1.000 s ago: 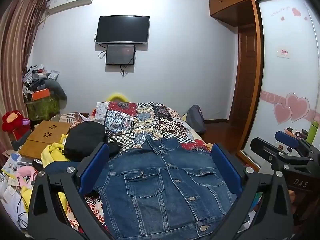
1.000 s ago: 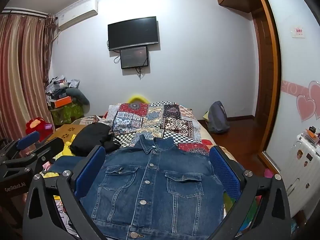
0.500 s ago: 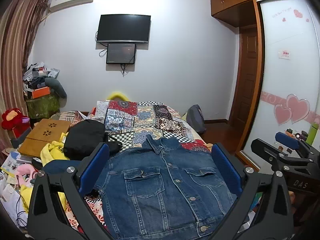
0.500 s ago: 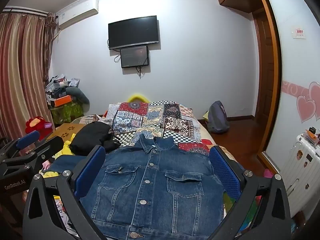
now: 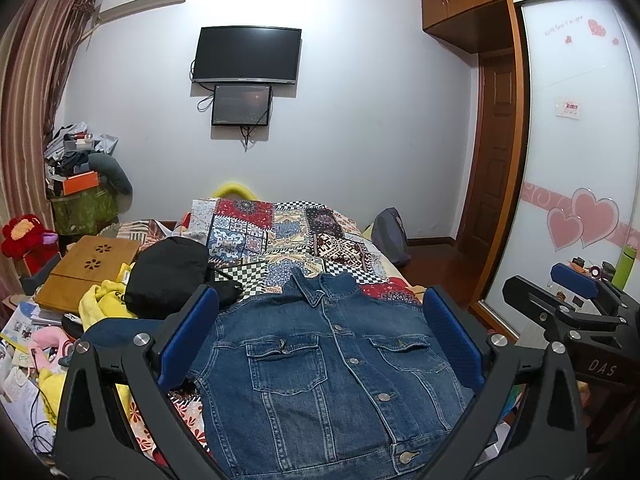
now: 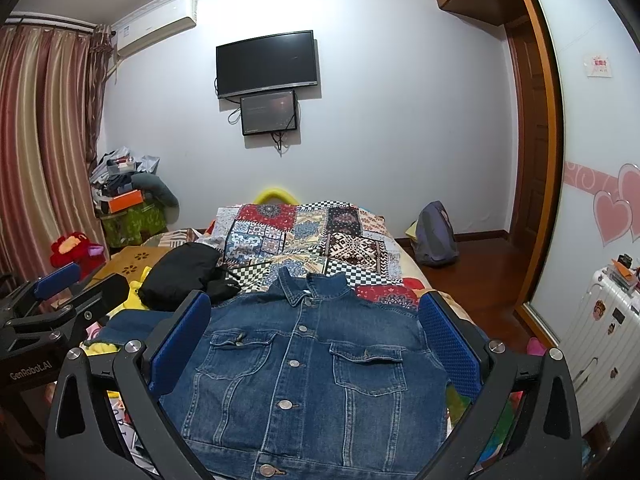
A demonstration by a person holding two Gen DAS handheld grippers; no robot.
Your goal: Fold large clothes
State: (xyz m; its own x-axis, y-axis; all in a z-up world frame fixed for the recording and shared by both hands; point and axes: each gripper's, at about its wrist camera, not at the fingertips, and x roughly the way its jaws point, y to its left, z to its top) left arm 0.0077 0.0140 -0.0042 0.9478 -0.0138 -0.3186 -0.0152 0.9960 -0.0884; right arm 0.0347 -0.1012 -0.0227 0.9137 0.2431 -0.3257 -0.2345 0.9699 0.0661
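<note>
A blue denim jacket (image 5: 328, 364) lies flat, front up and buttoned, collar away from me, on the near end of the bed; it also shows in the right wrist view (image 6: 312, 380). One sleeve (image 5: 120, 326) lies out to the left. My left gripper (image 5: 320, 332) is open and empty, held above the jacket. My right gripper (image 6: 316, 332) is open and empty too, held above the jacket. Each gripper shows at the edge of the other's view: the right one (image 5: 576, 300), the left one (image 6: 60, 296).
A patchwork quilt (image 5: 280, 236) covers the far bed. A black bag (image 5: 168, 272), yellow clothes (image 5: 100, 300) and a wooden lap desk (image 5: 88, 272) lie on the left. A wardrobe with sliding doors (image 5: 576, 160) and a white suitcase (image 6: 600, 340) stand on the right.
Both views have tilted up very slightly. The jacket and both open grippers stay as they were.
</note>
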